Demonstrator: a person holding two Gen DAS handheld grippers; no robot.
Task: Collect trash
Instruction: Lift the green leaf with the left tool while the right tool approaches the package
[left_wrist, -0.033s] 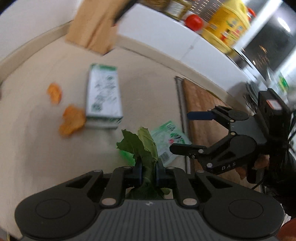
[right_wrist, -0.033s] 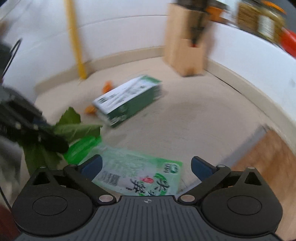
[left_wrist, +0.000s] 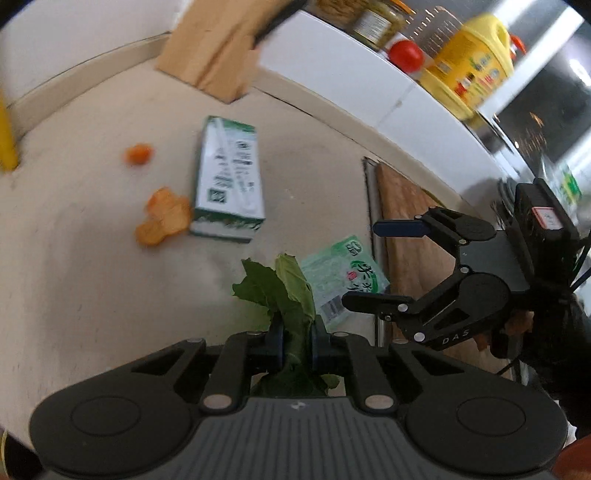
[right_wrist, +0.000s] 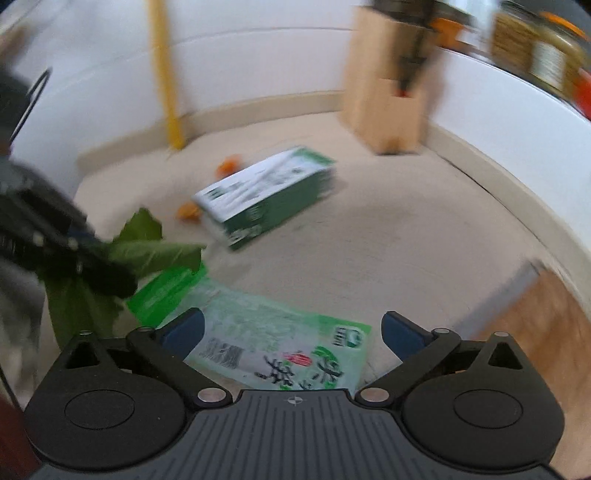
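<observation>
The left gripper (left_wrist: 297, 341) is clamped on a green leaf (left_wrist: 286, 291), which sticks up between its pads just beside a green plastic wrapper (right_wrist: 280, 347) lying flat on the beige counter (left_wrist: 74, 266). The right gripper (right_wrist: 293, 330) hangs over that wrapper with its jaws opening wide; the wrapper lies between them but the pads do not press on it. Beyond the wrapper lies a green-and-white carton (left_wrist: 229, 181) on its side, with orange peel pieces (left_wrist: 162, 216) just beside it. A wooden knife block (right_wrist: 388, 96) stands farther back, by the wall.
</observation>
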